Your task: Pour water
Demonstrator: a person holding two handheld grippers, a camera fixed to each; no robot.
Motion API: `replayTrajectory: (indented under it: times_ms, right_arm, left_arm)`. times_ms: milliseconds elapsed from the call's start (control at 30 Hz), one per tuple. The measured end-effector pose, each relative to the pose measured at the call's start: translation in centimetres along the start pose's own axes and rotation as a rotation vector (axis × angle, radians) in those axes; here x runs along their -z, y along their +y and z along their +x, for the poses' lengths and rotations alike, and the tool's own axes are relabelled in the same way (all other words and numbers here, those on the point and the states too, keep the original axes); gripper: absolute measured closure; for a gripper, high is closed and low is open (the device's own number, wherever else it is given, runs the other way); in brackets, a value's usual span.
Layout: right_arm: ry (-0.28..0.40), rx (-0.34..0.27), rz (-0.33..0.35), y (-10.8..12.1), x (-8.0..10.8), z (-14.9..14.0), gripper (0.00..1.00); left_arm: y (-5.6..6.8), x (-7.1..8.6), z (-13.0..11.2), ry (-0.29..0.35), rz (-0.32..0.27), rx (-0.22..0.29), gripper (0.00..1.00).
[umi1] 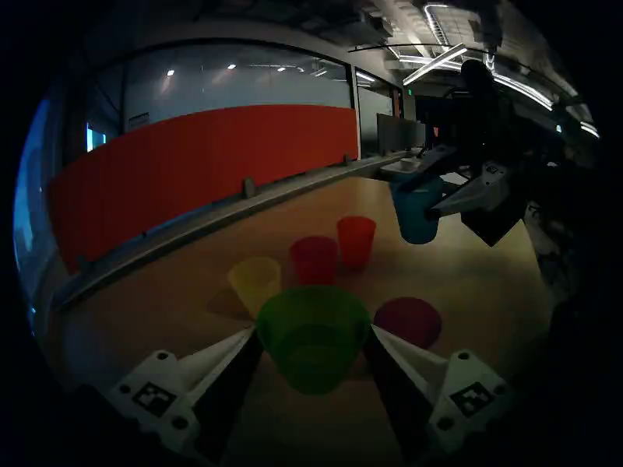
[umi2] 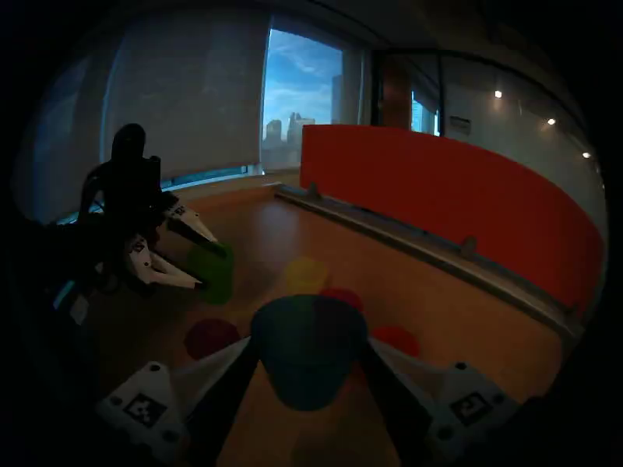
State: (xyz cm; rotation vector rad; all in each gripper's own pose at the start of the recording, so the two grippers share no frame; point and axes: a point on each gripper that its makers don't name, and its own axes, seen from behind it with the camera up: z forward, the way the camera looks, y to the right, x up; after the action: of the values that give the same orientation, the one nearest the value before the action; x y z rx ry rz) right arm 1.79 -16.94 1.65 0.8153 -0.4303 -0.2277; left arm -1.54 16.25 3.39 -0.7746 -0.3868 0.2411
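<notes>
The left tongs (umi1: 314, 333) are clenched on the green cup (umi1: 314, 359), lifted off the bench (umi1: 483, 280). Up and to the right of the green cup, the right tongs (umi1: 418, 201) grasp the blue cup (umi1: 413, 224). The two rims are well apart, so tipping either now would likely send water onto the bench or into the cups standing beyond the green cup. I cannot tell whether either holds water. The tapered walls might also slip. Six cups in all, two held and four standing behind the green cup: yellow cup (umi1: 255, 282), red cup (umi1: 315, 259), orange-red cup (umi1: 356, 240), maroon cup (umi1: 407, 321). Two tongs.
</notes>
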Motion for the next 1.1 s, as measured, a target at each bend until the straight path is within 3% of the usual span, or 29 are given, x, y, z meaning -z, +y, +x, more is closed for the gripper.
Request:
replayTrajectory:
  times_ms: [700, 1100]
  right_arm:
    - [-0.075, -0.014, 0.019, -0.9, -1.5, -4.6, 0.10]
    - [-0.089, -0.011, 0.025, -1.5, -2.0, -5.6, 0.08]
  left_arm:
    - [0.7, -1.7, -5.7, -0.134, -0.028, 0.000, 0.14]
    - [0.8, -1.4, -6.3, -0.135, -0.035, 0.015, 0.13]
